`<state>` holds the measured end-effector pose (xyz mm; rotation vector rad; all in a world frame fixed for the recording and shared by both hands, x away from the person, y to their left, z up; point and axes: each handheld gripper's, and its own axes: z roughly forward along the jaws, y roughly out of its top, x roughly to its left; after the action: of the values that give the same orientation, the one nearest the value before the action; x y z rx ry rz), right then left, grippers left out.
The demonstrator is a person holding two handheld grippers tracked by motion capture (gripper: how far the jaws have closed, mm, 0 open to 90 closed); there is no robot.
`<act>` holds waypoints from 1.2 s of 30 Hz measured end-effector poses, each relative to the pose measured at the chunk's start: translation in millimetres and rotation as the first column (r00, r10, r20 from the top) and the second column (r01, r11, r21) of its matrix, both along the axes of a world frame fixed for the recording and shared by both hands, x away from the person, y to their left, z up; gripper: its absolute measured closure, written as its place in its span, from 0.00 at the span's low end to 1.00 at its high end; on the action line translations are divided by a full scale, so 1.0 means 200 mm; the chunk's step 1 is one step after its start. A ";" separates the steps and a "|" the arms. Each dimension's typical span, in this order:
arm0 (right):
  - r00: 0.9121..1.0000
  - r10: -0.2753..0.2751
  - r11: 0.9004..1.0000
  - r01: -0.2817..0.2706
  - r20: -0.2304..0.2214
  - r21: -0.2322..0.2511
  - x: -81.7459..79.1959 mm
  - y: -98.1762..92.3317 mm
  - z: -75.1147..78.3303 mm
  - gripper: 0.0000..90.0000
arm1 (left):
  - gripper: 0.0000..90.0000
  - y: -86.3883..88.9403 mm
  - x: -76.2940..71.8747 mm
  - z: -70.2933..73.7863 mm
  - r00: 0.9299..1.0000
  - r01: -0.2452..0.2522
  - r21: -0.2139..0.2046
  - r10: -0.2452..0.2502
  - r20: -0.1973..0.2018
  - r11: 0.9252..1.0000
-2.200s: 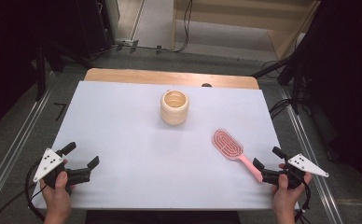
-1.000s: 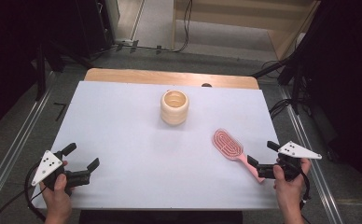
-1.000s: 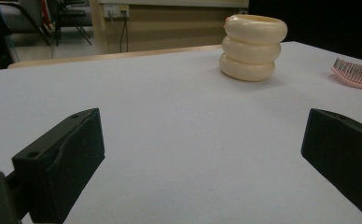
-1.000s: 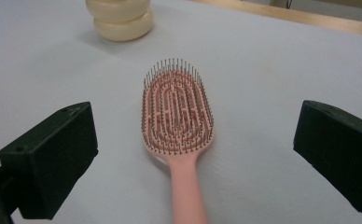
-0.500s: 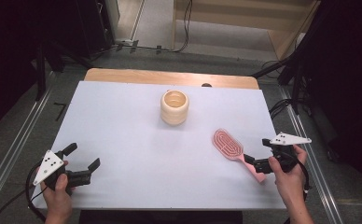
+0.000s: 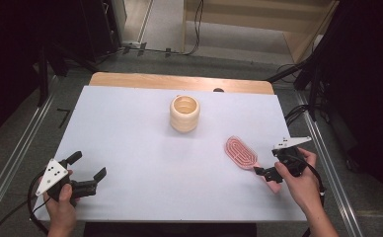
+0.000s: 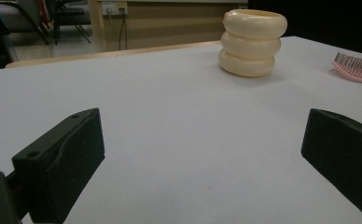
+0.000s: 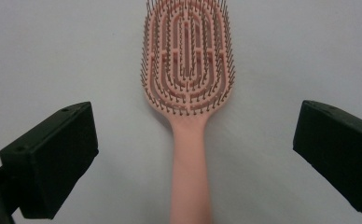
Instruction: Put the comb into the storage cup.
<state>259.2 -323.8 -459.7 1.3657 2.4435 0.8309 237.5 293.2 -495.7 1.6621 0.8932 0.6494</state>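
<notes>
The pink hairbrush [image 6: 242, 154] lay on the table [image 6: 130, 128] at the right, bristles up. The right gripper [image 6: 271, 165] hovered over its handle with the jaws wide open, one on each side. The left gripper [image 6: 87, 174] rested at the near left, jaws open too.

This looks like a lab or recording studio set up for data capture, not a home. The desk [image 6: 130, 123] is a wooden top covered by a plain white sheet and stands between metal rails [image 6: 12, 163] running along the grey floor on both sides. Black stands [image 6: 318, 74] and dark drapes close in the left and right edges, loose cables [image 6: 298, 114] trail over the floor, and light wooden furniture [image 6: 258, 19] stands at the back.
</notes>
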 end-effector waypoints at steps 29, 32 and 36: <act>0.978 0.035 0.991 -0.060 -0.205 -0.118 0.10 0.08 -0.13 0.31 | 0.00 -0.01 0.00 0.00 1.000 0.000 0.012 0.000 0.002 1.000; 0.973 0.049 0.989 -0.078 -0.227 -0.123 0.10 0.09 -0.14 0.40 | 0.00 -0.01 0.00 0.00 1.000 0.000 0.012 0.000 0.002 1.000; 0.974 0.042 0.987 -0.076 -0.222 -0.144 0.11 0.10 -0.15 0.47 | 0.00 -0.01 0.00 0.00 1.000 0.002 0.011 -0.002 0.003 1.000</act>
<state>280.9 -304.3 -490.2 1.3997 2.6615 0.5166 237.1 291.6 -496.0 1.6715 0.8871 0.6559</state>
